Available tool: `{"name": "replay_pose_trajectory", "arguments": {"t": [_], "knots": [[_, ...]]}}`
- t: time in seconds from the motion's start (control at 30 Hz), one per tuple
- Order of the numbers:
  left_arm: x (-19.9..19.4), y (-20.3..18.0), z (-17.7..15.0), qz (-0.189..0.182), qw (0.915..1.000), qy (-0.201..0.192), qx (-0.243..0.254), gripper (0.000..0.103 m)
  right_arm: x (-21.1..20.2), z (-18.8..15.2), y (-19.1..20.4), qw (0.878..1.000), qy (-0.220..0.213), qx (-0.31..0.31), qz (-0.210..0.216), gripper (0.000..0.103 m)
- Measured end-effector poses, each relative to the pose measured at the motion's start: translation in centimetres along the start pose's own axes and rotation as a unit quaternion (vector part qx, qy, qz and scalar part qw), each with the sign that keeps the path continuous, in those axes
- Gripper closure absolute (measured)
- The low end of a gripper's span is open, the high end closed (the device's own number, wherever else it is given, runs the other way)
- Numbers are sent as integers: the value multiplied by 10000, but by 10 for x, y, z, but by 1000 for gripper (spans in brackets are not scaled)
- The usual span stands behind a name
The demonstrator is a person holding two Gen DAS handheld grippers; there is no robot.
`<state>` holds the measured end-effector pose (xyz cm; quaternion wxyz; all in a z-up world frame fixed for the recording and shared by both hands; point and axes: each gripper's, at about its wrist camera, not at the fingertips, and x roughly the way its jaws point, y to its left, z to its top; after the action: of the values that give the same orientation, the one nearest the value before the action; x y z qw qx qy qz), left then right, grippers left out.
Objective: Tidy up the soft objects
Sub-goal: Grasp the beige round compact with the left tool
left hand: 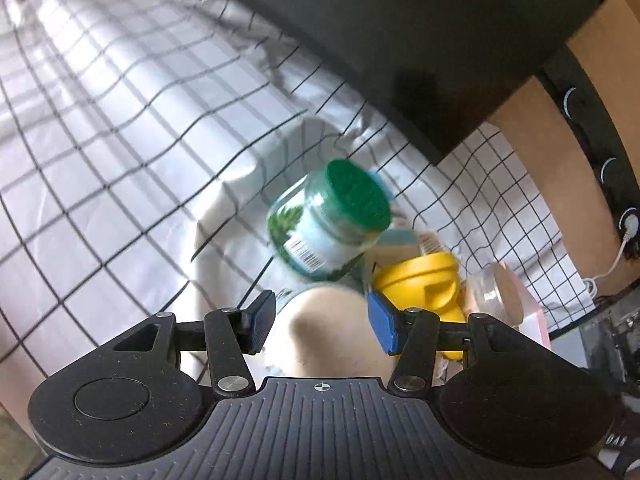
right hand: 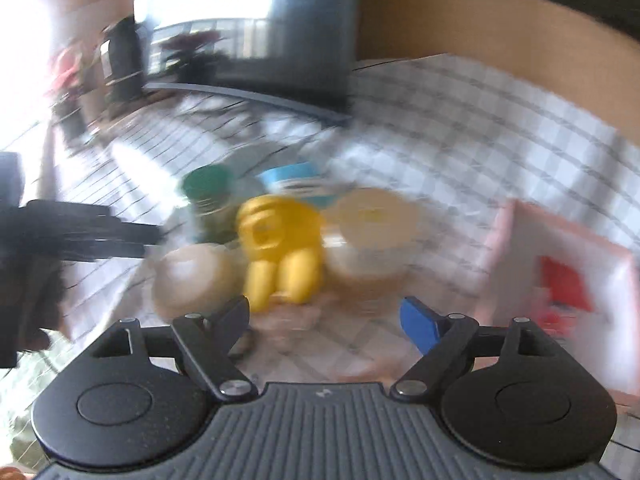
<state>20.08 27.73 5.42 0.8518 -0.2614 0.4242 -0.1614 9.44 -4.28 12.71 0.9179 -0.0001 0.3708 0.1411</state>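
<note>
My left gripper [left hand: 322, 322] is open, its blue pads either side of a beige round-lidded jar [left hand: 336, 332] close below it, not touching. Beyond stands a green-lidded jar [left hand: 328, 220] with a barcode label, tilted and blurred. A yellow-capped bottle [left hand: 424, 284] lies right of the pad. In the blurred right wrist view my right gripper [right hand: 326, 316] is open and empty above the cloth, short of the yellow bottle [right hand: 280, 248], the beige jar [right hand: 192, 280], a cream-lidded jar [right hand: 376, 232], the green-lidded jar [right hand: 208, 188] and a blue-lidded tub [right hand: 296, 184]. The left gripper's arm [right hand: 80, 232] shows at left.
A white checked cloth [left hand: 120, 140] covers the table. A dark box or screen [left hand: 400, 40] stands at the back. A pink and white carton [right hand: 560, 280] stands at the right. A clear jar [left hand: 500, 292] lies right of the yellow bottle. A brown wall [left hand: 560, 152] and black strip lie beyond.
</note>
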Motion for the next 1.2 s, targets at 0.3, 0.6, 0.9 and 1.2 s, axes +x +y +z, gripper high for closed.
{"name": "replay_pose_trajectory", "arguments": {"t": [0.3,0.6,0.9,1.2], "knots": [[12,33,-3,-622,9965,556,-53,47,77,12,73,9984,456,-337,24,61],[38,41,-3,-957,9918,792,-308,46,94,-8,82,9956,666,-614,-221,67],[14,6,5,-1109,9905,784,213,45,96,-10,78,9968,522,-609,-54,68],[37,-24,6,-391,9955,666,544,51,85,-18,76,9964,433,-709,153,67]]}}
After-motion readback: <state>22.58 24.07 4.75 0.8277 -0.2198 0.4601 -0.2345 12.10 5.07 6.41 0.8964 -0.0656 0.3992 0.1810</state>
